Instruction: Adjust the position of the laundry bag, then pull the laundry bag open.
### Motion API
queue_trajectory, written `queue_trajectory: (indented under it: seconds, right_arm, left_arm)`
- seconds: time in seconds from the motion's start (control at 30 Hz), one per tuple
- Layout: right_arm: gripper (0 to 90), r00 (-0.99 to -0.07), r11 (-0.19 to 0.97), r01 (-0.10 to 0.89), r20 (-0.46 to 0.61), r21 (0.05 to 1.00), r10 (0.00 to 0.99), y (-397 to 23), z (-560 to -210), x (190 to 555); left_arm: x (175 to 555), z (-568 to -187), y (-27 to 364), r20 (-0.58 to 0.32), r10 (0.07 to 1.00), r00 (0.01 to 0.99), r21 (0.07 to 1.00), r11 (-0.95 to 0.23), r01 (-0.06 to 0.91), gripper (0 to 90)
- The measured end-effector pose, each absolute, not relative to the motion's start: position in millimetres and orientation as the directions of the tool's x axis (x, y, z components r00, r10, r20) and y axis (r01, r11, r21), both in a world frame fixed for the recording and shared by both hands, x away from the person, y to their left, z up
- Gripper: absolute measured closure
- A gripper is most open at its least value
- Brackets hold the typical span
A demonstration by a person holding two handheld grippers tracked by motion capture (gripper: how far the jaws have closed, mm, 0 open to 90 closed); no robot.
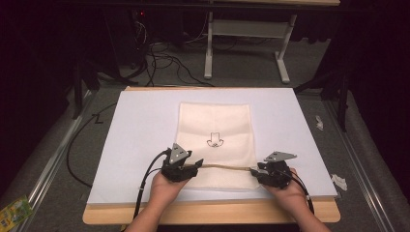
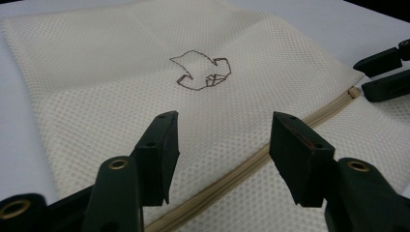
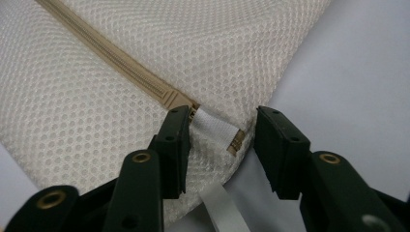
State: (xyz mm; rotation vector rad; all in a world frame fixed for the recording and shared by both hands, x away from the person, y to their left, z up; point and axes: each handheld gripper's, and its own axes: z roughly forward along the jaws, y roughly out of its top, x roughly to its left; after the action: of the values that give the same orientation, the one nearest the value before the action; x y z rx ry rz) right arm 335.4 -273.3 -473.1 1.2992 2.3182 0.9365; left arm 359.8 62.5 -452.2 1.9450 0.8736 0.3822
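Right gripper view shows the mesh laundry bag's [image 3: 145, 63] zipper [image 3: 111, 53] running away up-left from the right gripper's [image 3: 220, 145] released fingers (white pull tab [image 3: 215, 126] between them, ungripped), while the left gripper [image 2: 222, 154] hangs released over the zipper's other stretch.

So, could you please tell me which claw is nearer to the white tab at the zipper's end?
Right. The right claw has its jaws on either side of the white tab; the left claw sits at the zipper's opposite end.
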Motion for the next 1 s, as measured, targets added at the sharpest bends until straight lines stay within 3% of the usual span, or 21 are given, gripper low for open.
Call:
queue_trajectory:
  seconds: [0.03,0.07,0.17,0.3,0.43,0.53,0.63,1.0]
  right_arm:
    - [59.6,-0.534,0.371,0.633,0.037,0.679,0.845,-273,-473,335]
    - [66.4,-0.544,0.381,0.626,0.032,0.680,0.838,-274,-473,335]
    - [75.6,-0.560,0.395,0.614,0.025,0.684,0.828,-275,-473,335]
    - [81.4,-0.571,0.399,0.602,0.023,0.692,0.821,-277,-470,334]
    - [82.4,-0.564,0.383,0.590,0.024,0.711,0.825,-283,-464,333]
    - [82.6,-0.560,0.366,0.584,0.034,0.725,0.828,-289,-460,331]
    - [82.9,-0.571,0.368,0.562,0.026,0.741,0.820,-292,-457,330]
    - [83.9,-0.579,0.360,0.533,0.020,0.765,0.815,-297,-452,326]
  left_arm:
    - [360,-452,63,-0.087,0.711,0.698,0.854,-0.307,0.419,42.5]
    - [358,-451,56,-0.092,0.712,0.696,0.856,-0.301,0.421,41.1]
    - [357,-451,47,-0.093,0.700,0.708,0.853,-0.312,0.420,37.7]
    - [356,-454,35,-0.084,0.671,0.737,0.833,-0.358,0.421,36.7]
    - [354,-454,22,-0.099,0.631,0.769,0.825,-0.380,0.418,41.6]
    - [349,-453,7,-0.115,0.579,0.807,0.825,-0.397,0.402,53.8]
    - [345,-452,-11,-0.133,0.536,0.834,0.829,-0.401,0.390,58.7]
    - [353,-470,-74,-0.150,0.517,0.843,0.826,-0.403,0.394,66.1]
